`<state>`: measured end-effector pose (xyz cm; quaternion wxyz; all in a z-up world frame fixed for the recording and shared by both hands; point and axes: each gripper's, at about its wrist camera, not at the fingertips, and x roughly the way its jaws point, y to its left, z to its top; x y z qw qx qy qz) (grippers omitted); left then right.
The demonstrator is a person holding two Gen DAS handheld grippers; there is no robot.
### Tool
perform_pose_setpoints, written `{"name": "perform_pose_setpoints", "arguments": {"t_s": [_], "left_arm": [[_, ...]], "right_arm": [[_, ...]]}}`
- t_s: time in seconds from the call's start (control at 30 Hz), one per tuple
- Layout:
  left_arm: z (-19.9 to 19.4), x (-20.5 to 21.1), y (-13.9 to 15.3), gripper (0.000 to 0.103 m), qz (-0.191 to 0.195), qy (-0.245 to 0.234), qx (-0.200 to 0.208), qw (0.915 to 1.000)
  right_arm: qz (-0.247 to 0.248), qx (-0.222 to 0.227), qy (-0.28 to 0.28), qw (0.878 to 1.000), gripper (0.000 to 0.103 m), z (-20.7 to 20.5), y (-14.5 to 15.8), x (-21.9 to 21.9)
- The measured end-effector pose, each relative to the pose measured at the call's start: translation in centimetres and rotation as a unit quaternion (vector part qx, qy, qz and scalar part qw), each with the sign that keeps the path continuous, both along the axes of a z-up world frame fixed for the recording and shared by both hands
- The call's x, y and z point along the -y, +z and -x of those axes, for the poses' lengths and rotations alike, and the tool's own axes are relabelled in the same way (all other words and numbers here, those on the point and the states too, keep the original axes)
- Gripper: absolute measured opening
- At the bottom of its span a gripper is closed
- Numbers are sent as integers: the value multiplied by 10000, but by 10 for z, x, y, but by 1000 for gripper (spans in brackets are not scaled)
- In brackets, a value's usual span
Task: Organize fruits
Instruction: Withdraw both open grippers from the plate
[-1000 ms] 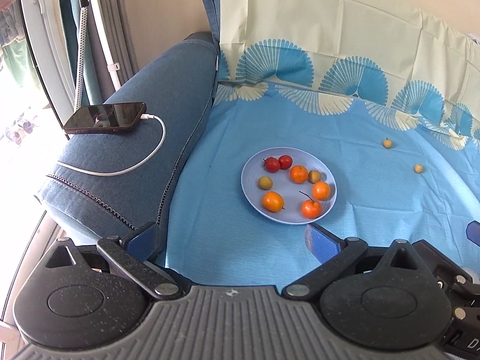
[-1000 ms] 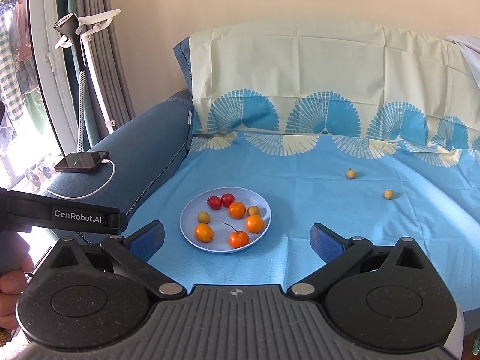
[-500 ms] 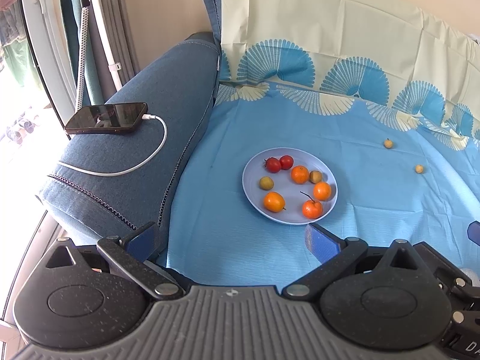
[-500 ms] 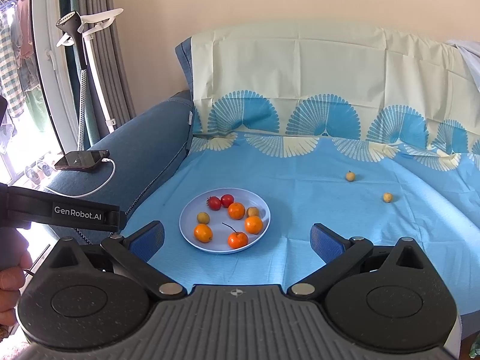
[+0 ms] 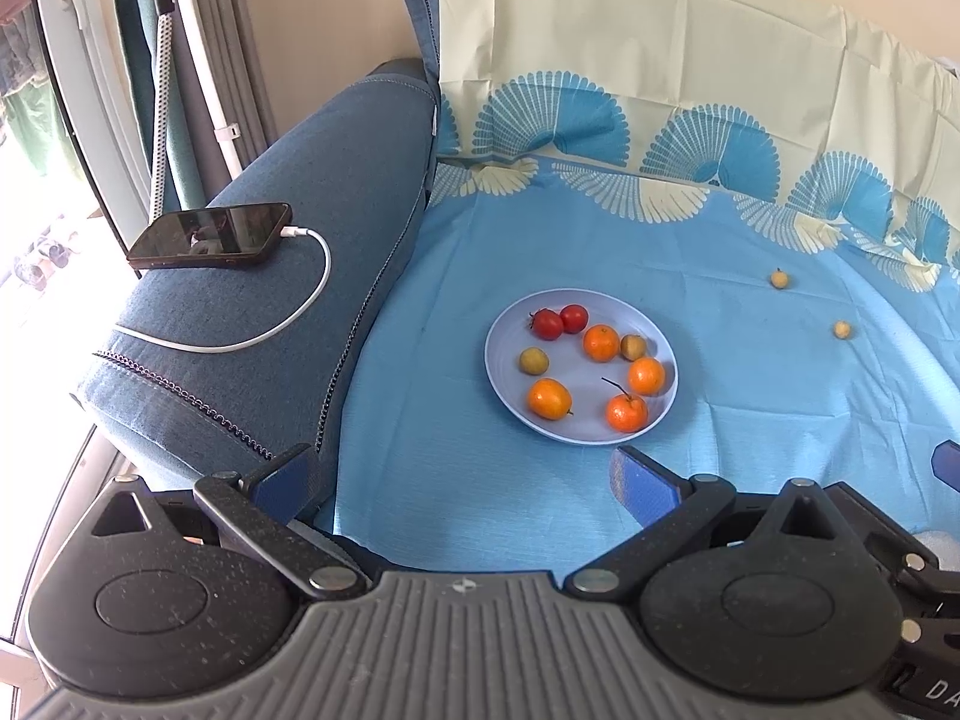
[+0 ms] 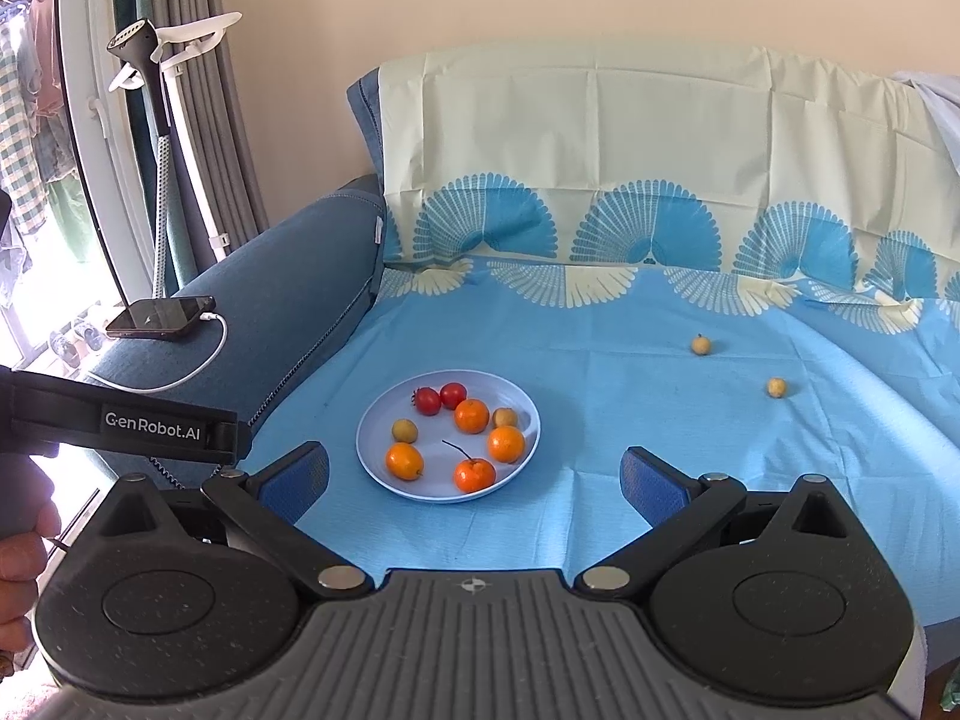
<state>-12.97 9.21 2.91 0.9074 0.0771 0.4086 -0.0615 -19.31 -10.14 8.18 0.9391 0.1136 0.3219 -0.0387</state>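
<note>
Blue cloth [image 6: 600, 372] on sofa: plate [image 6: 372, 450], 2 loose fruits [image 6: 700, 344].

Pale plate [image 6: 528, 414] holds eight fruits; two yellow fruits [image 6: 700, 344] lie apart on cloth.

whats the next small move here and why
Probably ease the right gripper forward and to the right toward the nearer loose yellow fruit. Both grippers are open and empty. The plate already holds eight fruits, while two small yellow ones, this and the farther one, lie on the blue cloth to its right.
</note>
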Motion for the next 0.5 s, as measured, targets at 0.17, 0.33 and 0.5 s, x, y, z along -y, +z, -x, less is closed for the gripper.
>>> {"name": "perform_pose_setpoints", "arguments": {"t_s": [0.17, 0.33, 0.5], "left_arm": [[-3, 5, -4, 103, -73, 0, -71, 9999], [-8, 15, -9, 103, -187, -62, -135, 9997], [-13, 29, -15, 103, -304, -145, -243, 9991]], "right_arm": [[-81, -43, 5, 10000, 102, -3, -5, 4], [-199, -115, -52, 9997, 102, -6, -13, 11], [-319, -196, -184, 9991, 102, -9, -22, 23]]}}
